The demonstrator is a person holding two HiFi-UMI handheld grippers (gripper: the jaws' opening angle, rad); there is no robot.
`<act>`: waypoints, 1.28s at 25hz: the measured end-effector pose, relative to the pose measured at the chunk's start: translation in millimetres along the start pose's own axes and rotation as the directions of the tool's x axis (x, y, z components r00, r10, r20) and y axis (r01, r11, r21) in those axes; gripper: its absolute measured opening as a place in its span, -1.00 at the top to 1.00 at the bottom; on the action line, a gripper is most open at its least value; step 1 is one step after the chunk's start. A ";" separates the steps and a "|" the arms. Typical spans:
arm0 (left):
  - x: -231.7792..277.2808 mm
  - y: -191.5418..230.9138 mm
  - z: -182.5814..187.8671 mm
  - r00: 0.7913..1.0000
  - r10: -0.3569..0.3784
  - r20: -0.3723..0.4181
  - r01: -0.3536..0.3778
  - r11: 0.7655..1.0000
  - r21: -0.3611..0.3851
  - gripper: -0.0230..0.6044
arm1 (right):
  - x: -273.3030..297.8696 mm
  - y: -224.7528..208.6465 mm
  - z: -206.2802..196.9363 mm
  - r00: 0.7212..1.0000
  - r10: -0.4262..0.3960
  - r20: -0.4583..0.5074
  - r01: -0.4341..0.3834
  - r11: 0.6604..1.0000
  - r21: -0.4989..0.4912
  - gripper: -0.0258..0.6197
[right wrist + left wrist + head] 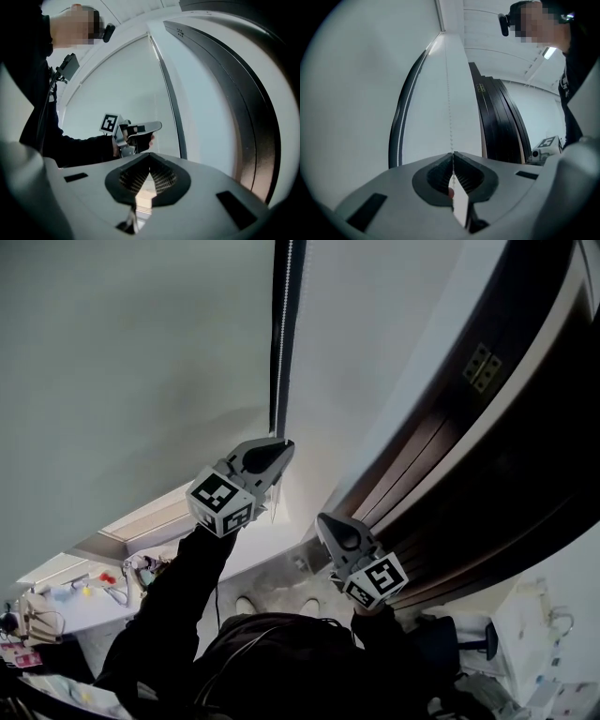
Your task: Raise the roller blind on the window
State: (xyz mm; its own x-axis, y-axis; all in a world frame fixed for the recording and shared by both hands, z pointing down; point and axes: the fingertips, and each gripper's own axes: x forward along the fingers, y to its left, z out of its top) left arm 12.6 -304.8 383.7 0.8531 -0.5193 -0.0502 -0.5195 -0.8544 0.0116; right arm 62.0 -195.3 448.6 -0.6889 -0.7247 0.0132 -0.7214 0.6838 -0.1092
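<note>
Clamping the light, limp bead chain (449, 108) between its tips, left tool (453, 156) may slip; right tool (149, 157) closed, empty.

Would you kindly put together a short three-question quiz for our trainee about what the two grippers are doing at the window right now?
1. True or false: the left gripper is shut on the bead chain.
2. In the head view, which gripper appears higher in the picture? A. left B. right
3. Fill in: the right gripper has its jaws ____, with nothing visible between them.

Key: 1 true; 2 A; 3 shut.
</note>
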 end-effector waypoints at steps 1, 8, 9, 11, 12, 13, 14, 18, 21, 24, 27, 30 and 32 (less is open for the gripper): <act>-2.8 -2.7 -16.3 1.000 -0.002 -0.023 0.001 1.000 -0.019 0.89 | 0.0 1.3 -0.3 1.000 0.000 0.000 0.000 1.000 0.000 0.90; -35.3 -36.0 -126.7 0.990 -0.009 -0.142 -0.011 0.990 -0.142 0.89 | 6.6 7.5 16.0 0.998 0.061 0.018 -0.061 0.998 -0.007 0.88; -39.4 -43.5 -135.7 0.989 -0.018 -0.145 -0.006 0.987 -0.160 0.89 | 10.5 9.3 20.8 0.996 0.087 0.016 -0.087 0.996 -0.007 0.82; -46.8 -57.0 -148.8 0.989 -0.030 -0.144 0.002 0.982 -0.190 0.89 | 21.4 13.9 29.9 0.989 0.148 -0.004 -0.148 0.989 -0.001 0.49; -50.1 -62.5 -153.0 0.989 -0.033 -0.142 0.004 0.980 -0.199 0.89 | 27.9 16.9 35.1 0.983 0.181 -0.015 -0.181 0.983 0.007 0.37; -53.0 -67.4 -156.0 0.990 -0.034 -0.140 0.004 0.979 -0.206 0.89 | 34.4 20.4 41.7 0.976 0.215 -0.021 -0.215 0.977 0.016 0.30; -55.3 -72.0 -158.5 0.990 -0.035 -0.139 0.005 0.978 -0.211 0.89 | 40.7 23.7 49.9 0.969 0.246 -0.021 -0.245 0.969 0.022 0.27; -59.1 -83.2 -165.5 0.990 -0.039 -0.137 0.008 0.975 -0.222 0.89 | 62.4 33.3 92.3 0.944 0.330 -0.007 -0.330 0.944 -0.013 0.20; -63.8 -83.7 -165.7 0.991 -0.030 -0.133 -0.001 0.974 -0.225 0.89 | 72.6 39.4 121.7 0.928 0.372 0.015 -0.371 0.928 -0.028 0.24; -66.9 -82.7 -166.7 0.991 -0.020 -0.135 -0.011 0.975 -0.224 0.88 | 75.2 37.8 139.7 0.928 0.372 0.024 -0.370 0.927 -0.061 0.48; -69.3 -79.8 -166.4 0.991 -0.013 -0.136 -0.018 0.975 -0.222 0.88 | 77.0 37.7 148.3 0.925 0.378 0.021 -0.376 0.924 -0.077 0.76; -72.7 -80.0 -165.8 0.991 -0.009 -0.134 -0.021 0.975 -0.220 0.89 | 80.1 42.3 150.7 0.923 0.385 0.001 -0.383 0.919 -0.093 0.82; -73.6 -80.8 -165.5 0.991 -0.007 -0.131 -0.023 0.975 -0.223 0.89 | 82.3 43.6 150.4 0.922 0.388 -0.017 -0.388 0.917 -0.091 0.82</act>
State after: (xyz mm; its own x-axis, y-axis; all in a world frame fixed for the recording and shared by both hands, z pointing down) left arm -0.1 -200.3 551.7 0.8558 -0.5110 0.0809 -0.5146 -0.8246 0.2349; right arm -15.6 -237.9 295.5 -0.9158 -0.4014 -0.0135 -0.4012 0.9159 -0.0151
